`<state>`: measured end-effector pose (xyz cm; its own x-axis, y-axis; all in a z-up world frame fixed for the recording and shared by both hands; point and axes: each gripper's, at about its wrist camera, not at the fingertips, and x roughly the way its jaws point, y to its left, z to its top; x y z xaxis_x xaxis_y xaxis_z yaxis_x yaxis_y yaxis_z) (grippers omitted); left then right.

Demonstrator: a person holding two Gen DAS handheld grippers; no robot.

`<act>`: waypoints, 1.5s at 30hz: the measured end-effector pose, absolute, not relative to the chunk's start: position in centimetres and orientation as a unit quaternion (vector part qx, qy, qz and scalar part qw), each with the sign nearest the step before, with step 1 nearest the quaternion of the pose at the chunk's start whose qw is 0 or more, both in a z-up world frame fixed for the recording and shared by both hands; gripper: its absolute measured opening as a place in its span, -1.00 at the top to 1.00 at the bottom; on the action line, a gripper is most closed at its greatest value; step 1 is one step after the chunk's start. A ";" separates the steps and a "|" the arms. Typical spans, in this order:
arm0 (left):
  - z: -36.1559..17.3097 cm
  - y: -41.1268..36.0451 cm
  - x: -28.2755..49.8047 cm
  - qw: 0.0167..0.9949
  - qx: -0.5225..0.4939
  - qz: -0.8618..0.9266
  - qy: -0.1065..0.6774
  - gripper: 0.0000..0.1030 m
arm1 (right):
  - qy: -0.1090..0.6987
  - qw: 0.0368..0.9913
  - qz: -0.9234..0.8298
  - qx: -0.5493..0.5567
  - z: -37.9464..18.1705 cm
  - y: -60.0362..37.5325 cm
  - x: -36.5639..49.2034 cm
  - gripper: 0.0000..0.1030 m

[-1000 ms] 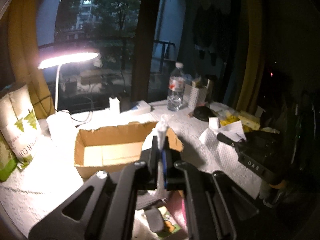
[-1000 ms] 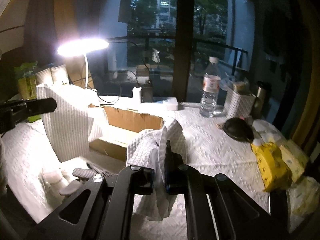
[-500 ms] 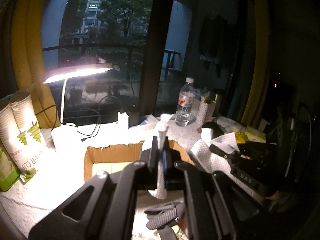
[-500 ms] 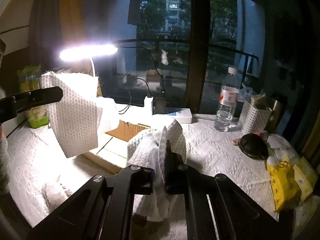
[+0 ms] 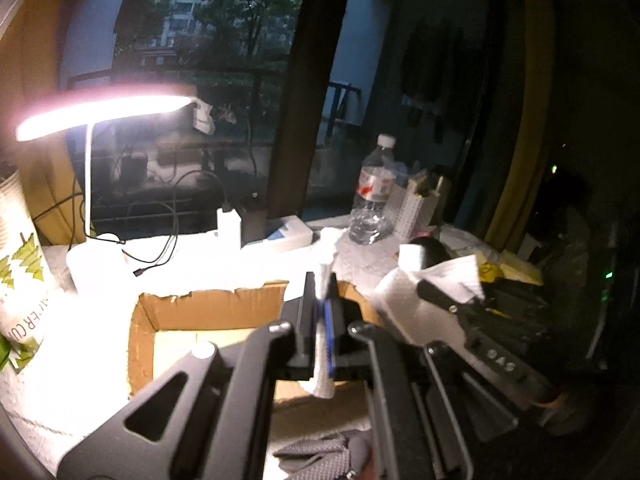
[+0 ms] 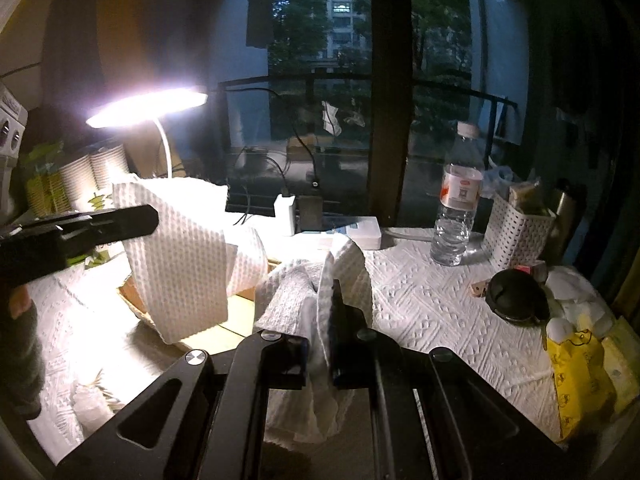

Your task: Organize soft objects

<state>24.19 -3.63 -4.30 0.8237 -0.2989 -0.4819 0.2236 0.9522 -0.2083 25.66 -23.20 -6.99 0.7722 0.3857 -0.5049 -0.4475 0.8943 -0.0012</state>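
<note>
**Both grippers shifted across the table; cloths held**

Since a second ago, both my views have slid sideways, and the cardboard box point(image 5: 208, 332) now sits lower left of my left gripper point(image 5: 320, 312).

- Left gripper: jaws clamped on a thin white cloth strip point(image 5: 325, 276), edge-on above the box; the same cloth point(image 6: 180, 256) hangs as a broad sheet in the right view.
- Right gripper point(image 6: 326, 320): jaws pinched on a crumpled white towel point(image 6: 296, 300), just right of the box.
- Desk lamp point(image 5: 104, 108): lit, behind the box.
- Water bottle point(image 6: 456, 200): upright, well right of the box.
</note>
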 end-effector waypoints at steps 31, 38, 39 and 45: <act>-13.1 -9.3 30.8 0.885 -0.076 -0.154 0.432 -0.47 | 0.271 0.940 0.207 -0.020 -9.1 -27.4 27.5 0.84; -11.3 -6.6 29.3 0.904 -0.062 -0.120 0.405 -0.47 | 0.267 0.937 0.225 -0.032 -8.7 -25.2 27.6 0.84; -11.2 -6.2 29.1 0.906 -0.061 -0.115 0.402 -0.47 | 0.267 0.936 0.229 -0.034 -8.7 -24.8 27.8 0.84; -10.8 -3.7 27.8 0.916 -0.064 -0.092 0.385 -0.47 | 0.274 0.928 0.247 -0.052 -9.2 -22.0 28.6 0.84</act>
<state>27.84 -3.71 -10.81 0.6866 -0.2176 -0.6937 0.1196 0.9750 -0.1875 28.65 -21.98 -9.19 0.7272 0.4302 -0.5348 -0.4876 0.8722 0.0387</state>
